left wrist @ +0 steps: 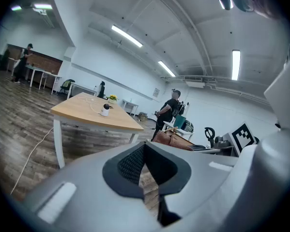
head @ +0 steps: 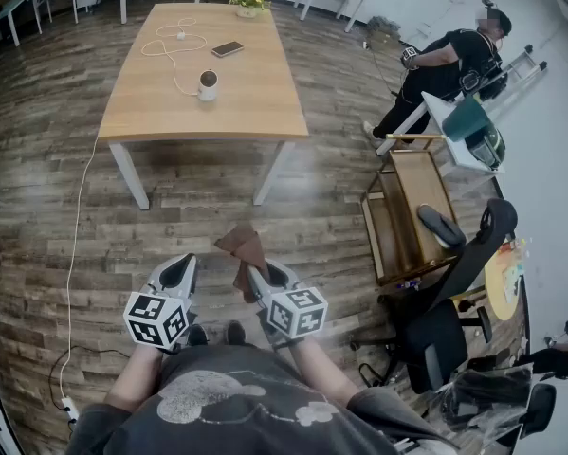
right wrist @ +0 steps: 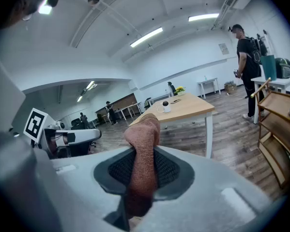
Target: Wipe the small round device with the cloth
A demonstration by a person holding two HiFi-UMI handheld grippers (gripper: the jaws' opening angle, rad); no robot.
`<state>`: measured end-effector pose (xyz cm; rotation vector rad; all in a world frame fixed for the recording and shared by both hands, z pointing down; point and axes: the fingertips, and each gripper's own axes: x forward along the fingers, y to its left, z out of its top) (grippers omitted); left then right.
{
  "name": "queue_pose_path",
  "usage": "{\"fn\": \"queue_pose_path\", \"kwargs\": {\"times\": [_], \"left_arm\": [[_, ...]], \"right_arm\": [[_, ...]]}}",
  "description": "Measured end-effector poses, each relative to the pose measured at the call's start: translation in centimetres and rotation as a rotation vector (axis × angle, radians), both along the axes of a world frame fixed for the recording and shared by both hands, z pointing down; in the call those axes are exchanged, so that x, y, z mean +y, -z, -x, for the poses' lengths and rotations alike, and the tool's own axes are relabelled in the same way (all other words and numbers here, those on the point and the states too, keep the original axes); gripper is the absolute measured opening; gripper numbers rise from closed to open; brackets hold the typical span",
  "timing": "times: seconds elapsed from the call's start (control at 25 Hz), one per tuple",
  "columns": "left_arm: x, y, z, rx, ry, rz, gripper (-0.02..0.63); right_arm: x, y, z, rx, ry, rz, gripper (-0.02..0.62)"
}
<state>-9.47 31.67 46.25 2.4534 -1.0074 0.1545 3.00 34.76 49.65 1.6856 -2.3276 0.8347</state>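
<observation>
The small round device (head: 209, 84), white with a dark top, stands on the wooden table (head: 255, 102) far ahead of me; it also shows small in the left gripper view as the device (left wrist: 105, 110) and in the right gripper view as the device (right wrist: 165, 106). My right gripper (head: 256, 278) is shut on a brown cloth (head: 243, 249), which sticks up between the pads as the cloth (right wrist: 144, 151). My left gripper (head: 181, 273) is beside it, low over the floor, its jaws shut with nothing between them. Both grippers are well short of the table.
On the table lie a white cable (head: 174, 50), a phone (head: 227, 48) and a flower pot (head: 250, 3). A person in black (head: 445, 64) stands at the right by a wooden cart (head: 407, 211). An office chair (head: 454, 292) is near my right. A cord (head: 75, 245) runs along the floor.
</observation>
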Motion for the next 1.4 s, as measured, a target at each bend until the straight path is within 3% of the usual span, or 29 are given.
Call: {"fn": "queue_pose_path", "kwargs": {"times": [0.6, 0.8, 1.04, 1.4], "left_arm": [[-0.9, -0.9, 1.7, -0.01, 0.018, 0.011, 0.017], [-1.2, -1.0, 2.5, 0.009, -0.021, 0.011, 0.018], [-3.0, -0.9, 3.9, 0.012, -0.009, -0.001, 0.018], [-7.1, -2.4, 3.4, -0.019, 0.038, 0.028, 0.018]], "right_arm": [[-1.1, -0.5, 1.9, -0.009, -0.002, 0.008, 0.072], [-2.3, -0.3, 2.2, -0.023, -0.033, -0.005, 0.074], [-3.4, -0.3, 2.4, -0.03, -0.075, -0.018, 0.074], [-8.6, -1.6, 0.4, -0.051, -0.064, -0.001, 0.075]]}}
